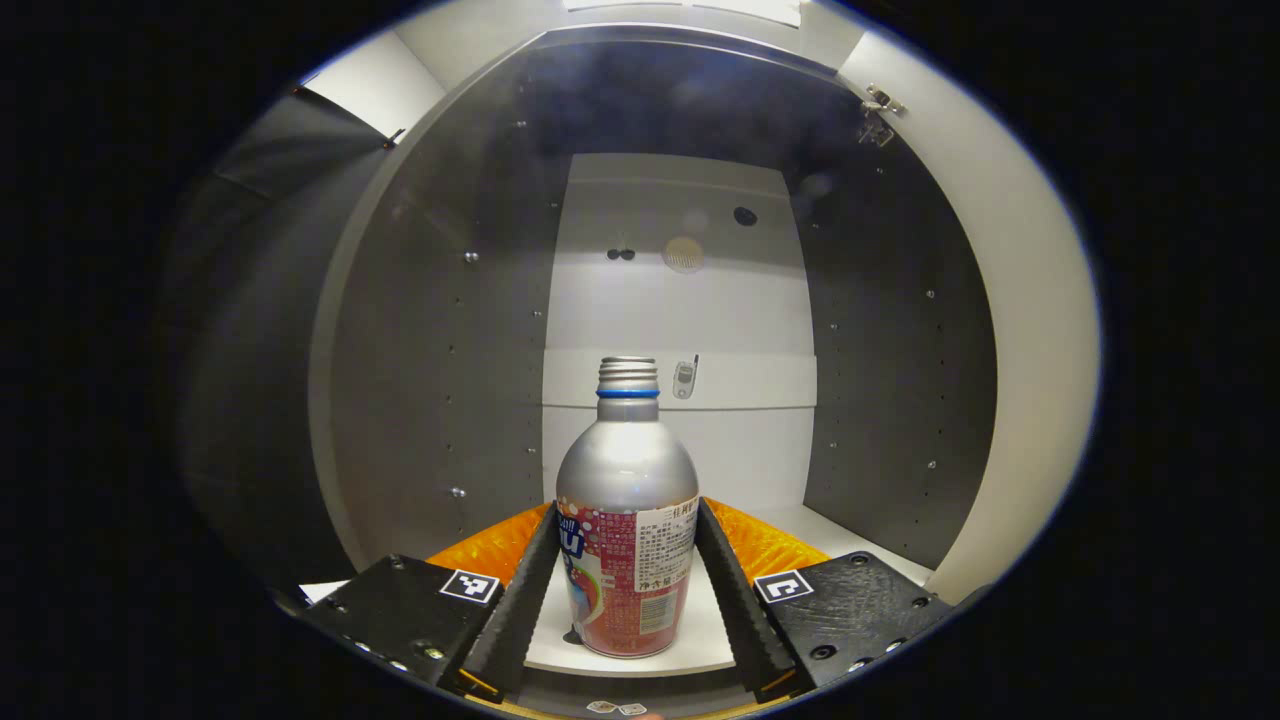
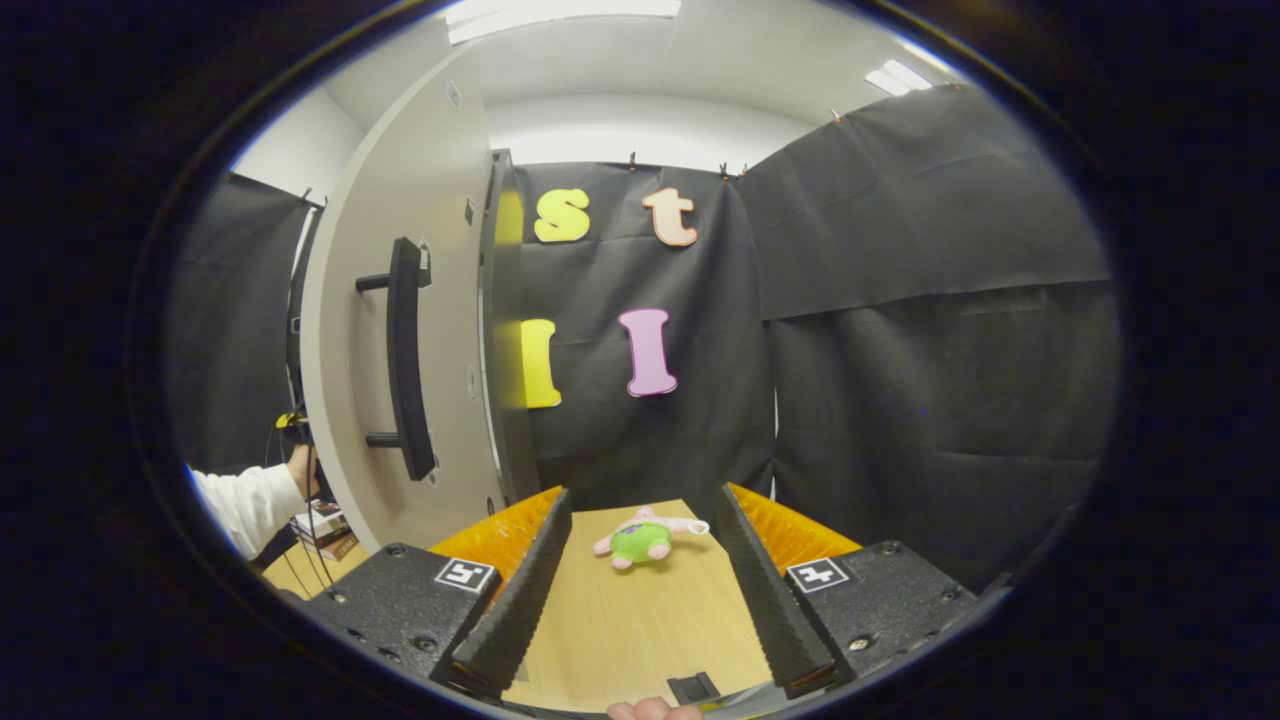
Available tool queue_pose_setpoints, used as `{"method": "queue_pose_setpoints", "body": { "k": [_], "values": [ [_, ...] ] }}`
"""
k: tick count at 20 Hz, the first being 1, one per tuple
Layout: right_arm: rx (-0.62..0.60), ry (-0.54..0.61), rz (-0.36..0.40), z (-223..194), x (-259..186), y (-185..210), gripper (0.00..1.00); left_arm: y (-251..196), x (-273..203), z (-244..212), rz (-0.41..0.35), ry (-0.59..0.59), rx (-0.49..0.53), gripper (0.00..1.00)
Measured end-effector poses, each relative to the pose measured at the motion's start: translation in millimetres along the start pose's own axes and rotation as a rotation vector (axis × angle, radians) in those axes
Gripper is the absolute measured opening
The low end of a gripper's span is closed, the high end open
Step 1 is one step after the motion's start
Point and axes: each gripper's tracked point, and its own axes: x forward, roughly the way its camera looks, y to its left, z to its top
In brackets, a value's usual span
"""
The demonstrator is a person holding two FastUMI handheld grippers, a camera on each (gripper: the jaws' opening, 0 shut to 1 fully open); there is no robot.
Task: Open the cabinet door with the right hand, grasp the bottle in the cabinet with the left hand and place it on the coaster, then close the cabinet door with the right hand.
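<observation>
Silver metal with a red printed label, the bottle (image 1: 627,520) stands upright on the white shelf (image 1: 700,640) inside the open cabinet (image 1: 420,330), seen in the left gripper view. On the left rises the cabinet's grey side wall with its rows of small holes, then the pale back panel behind the bottle's threaded neck and blue ring, then the right side wall and, at the far right, the white inner face of the door with a hinge (image 1: 878,112) near the top. The left gripper (image 1: 627,600) has its fingers spread wide, one on each side of the bottle's lower body; they sit just beside it, and I cannot tell whether either one touches it. In the right gripper view, a white sleeve (image 2: 245,505) and a hand show at the far left edge, next the white cabinet door (image 2: 440,300) stands swung open with its dark bar handle (image 2: 405,355) facing the camera, and further right hangs the black cloth wall. The right gripper (image 2: 645,600) is open and holds nothing, its fingers hanging above a wooden table (image 2: 640,620), where a small pink and green soft toy (image 2: 645,538) lies between and beyond the fingertips.
</observation>
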Motion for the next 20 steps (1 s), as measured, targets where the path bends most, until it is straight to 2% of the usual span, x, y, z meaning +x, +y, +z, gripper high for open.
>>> {"method": "queue_pose_setpoints", "body": {
  "k": [5,8,13,20],
  "values": [
    [0.009,-0.021,0.043,3,3,17,0.92,8,-54,14,-0.025,-0.040,-0.011,0.77],
    [0.015,-0.038,0.075,7,5,30,0.92,28,-100,3,0.001,-0.043,0.003,0.77],
    [0.003,-0.058,0.107,11,3,41,0.92,67,-164,-48,0.081,-0.026,0.035,0.77],
    [0.043,-0.052,0.109,18,2,43,0.92,114,-230,-130,0.240,-0.005,0.054,0.77]
  ]
}}
